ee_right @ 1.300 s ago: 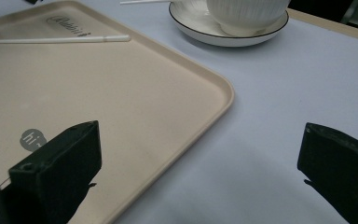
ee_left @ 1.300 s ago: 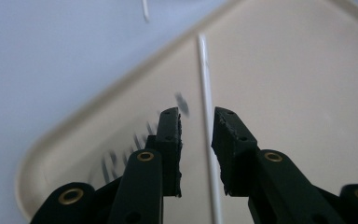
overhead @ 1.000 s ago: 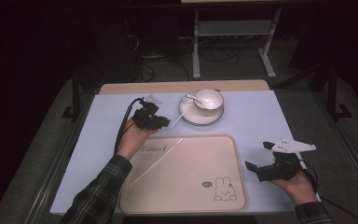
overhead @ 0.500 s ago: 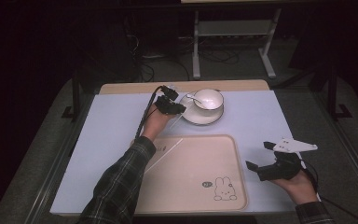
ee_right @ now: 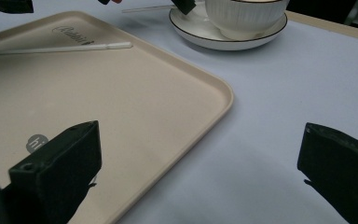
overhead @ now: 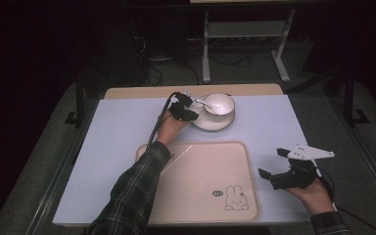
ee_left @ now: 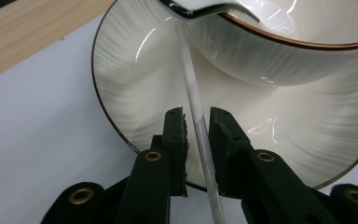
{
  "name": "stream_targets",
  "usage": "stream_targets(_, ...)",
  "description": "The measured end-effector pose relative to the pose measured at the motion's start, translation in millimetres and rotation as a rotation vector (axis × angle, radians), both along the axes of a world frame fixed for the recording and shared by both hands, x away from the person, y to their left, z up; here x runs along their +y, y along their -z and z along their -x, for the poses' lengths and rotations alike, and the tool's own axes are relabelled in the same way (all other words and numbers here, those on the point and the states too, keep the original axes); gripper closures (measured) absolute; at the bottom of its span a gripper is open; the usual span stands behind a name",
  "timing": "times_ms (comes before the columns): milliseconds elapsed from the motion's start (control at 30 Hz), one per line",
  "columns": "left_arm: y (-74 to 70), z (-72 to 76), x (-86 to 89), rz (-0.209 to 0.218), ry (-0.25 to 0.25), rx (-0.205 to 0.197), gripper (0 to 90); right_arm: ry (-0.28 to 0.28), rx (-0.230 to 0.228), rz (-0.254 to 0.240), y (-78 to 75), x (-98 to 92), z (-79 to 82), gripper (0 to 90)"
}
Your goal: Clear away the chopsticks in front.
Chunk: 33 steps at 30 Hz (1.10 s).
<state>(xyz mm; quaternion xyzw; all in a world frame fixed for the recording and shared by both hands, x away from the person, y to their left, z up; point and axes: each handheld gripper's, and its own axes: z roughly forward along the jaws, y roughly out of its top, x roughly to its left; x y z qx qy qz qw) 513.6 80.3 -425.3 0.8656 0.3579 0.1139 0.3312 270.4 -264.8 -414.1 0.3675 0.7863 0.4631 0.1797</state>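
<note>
A white cup [overhead: 219,103] stands on a dark-rimmed saucer [overhead: 210,123] at the far middle of the table. My left gripper [overhead: 188,110] is at the saucer's left edge. In the left gripper view its jaws [ee_left: 198,114] are shut on a thin white handle [ee_left: 193,93] that runs up over the saucer [ee_left: 135,70] to a spoon-like end at the cup's rim [ee_left: 270,60]. My right gripper [overhead: 270,164] hovers right of the beige tray [overhead: 200,196], open, with nothing between its jaws [ee_right: 200,135].
A thin white stick [overhead: 176,157] lies across the tray's upper left corner, also seen in the right gripper view [ee_right: 65,47]. The tray carries a small rabbit print [overhead: 235,198]. A pale blue mat [overhead: 117,142] covers the table, and a metal stand [overhead: 245,44] is behind it.
My left hand has moved from over the tray's upper left corner away and rightward to the saucer, and lower. The right hand has stayed put.
</note>
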Motion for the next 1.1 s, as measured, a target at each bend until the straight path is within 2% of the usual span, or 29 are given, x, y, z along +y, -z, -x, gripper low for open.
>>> stream_targets(233,1.1,-0.4,-7.9,-0.027,-0.032,-0.005,83.1,0.001,0.001,-0.001,0.2,-1.3,-0.3,0.0)
stream_targets(300,0.0,-1.0,-7.6,-0.038,-0.059,-0.01,83.9,0.002,0.001,-0.002,0.2,-1.5,-0.3,0.0)
stream_targets(367,-1.6,-1.8,-5.4,-0.031,-0.074,-0.014,84.4,0.003,0.0,-0.003,0.0,-2.0,-0.3,0.0)
stream_targets(600,-17.6,3.8,14.8,-0.009,-0.09,-0.021,84.8,0.004,-0.001,-0.008,-0.6,-2.5,-0.1,0.0)
stream_targets(733,-23.6,9.9,28.4,0.004,-0.098,0.0,84.8,0.004,-0.002,-0.006,-0.6,-2.1,-0.2,0.0)
stream_targets(833,-29.0,21.8,48.3,0.025,-0.113,0.02,84.8,0.004,-0.001,-0.005,-0.7,-1.8,-0.5,0.0)
stream_targets(867,-29.0,21.8,48.3,0.025,-0.113,0.02,84.8,0.004,-0.001,-0.005,-0.7,-1.8,-0.5,0.0)
stream_targets(933,-33.4,32.7,61.5,0.031,-0.121,0.025,84.8,0.002,-0.004,-0.003,-0.9,-1.2,-0.3,0.0)
stream_targets(1000,-35.2,36.3,66.1,0.021,-0.118,0.026,84.8,0.003,-0.004,-0.004,-1.0,-0.9,-0.1,0.0)
stream_targets(1033,-37.4,44.5,74.2,0.032,-0.122,0.024,84.8,0.004,-0.003,-0.002,-1.2,-0.7,0.0,0.0)
stream_targets(1100,-38.4,49.0,78.3,0.035,-0.12,0.021,84.8,0.004,-0.003,-0.002,-1.4,-0.6,0.1,0.0)
